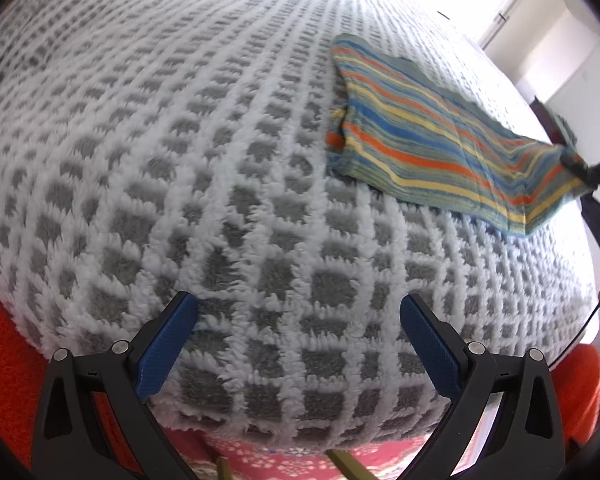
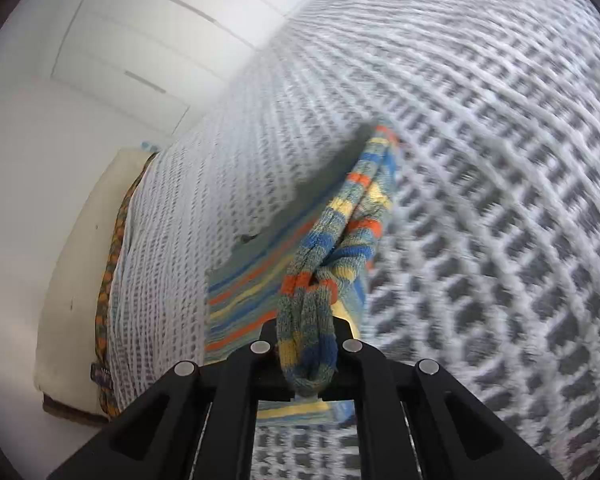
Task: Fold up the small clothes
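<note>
my left gripper (image 1: 298,332) hangs with its blue pads (image 1: 168,344) spread wide, nothing between them, over the near edge of the grey-and-white waffle blanket (image 1: 180,160). my right gripper (image 2: 306,344) is pinched tight on a bunched fold of the striped knit garment (image 2: 332,248), lifting that end off the blanket. the left view shows what the right cannot: most of the garment (image 1: 432,140) lies flat toward the blanket's far right side, its right corner pulled up to the right gripper (image 1: 576,164) at the frame edge. the right view, partly blurred, alone shows white cupboard doors (image 2: 140,40) beyond the blanket's far edge.
</note>
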Tool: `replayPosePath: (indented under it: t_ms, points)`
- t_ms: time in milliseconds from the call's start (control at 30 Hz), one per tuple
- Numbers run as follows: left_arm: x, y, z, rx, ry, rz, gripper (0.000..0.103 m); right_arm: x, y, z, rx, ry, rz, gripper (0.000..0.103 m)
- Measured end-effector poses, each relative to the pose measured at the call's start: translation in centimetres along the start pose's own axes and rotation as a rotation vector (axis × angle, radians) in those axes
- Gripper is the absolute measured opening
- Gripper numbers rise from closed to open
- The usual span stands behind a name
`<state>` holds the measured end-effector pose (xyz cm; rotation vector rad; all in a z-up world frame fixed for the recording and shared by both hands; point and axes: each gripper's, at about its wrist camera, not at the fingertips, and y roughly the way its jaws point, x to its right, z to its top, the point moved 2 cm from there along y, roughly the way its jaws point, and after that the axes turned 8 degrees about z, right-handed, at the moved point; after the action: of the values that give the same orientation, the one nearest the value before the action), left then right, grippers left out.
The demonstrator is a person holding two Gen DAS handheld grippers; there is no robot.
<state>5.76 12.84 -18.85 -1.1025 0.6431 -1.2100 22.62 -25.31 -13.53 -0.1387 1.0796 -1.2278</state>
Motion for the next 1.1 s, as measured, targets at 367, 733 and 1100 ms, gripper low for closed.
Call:
replayPosePath:
  t_ms: [367, 733, 1100]
  points:
    - [-1.7, 0.0, 0.1, -0.011, -0.01, -0.033, 0.101, -14.8, 16.7, -11.2, -0.36, -0.365, 0.044, 0.007]
    - [-2.2, 0.4, -0.1, -0.027, -0.024, -0.025, 0.102, -13.8, 15.6, -15.2, -0.643, -0.351, 0.295, 0.062]
    - [-1.7, 0.8, 0.1, -0.03, -0.013, -0.008, 0.102, -7.9, 21.1, -2.0, -0.395, -0.032, 0.051, 0.062]
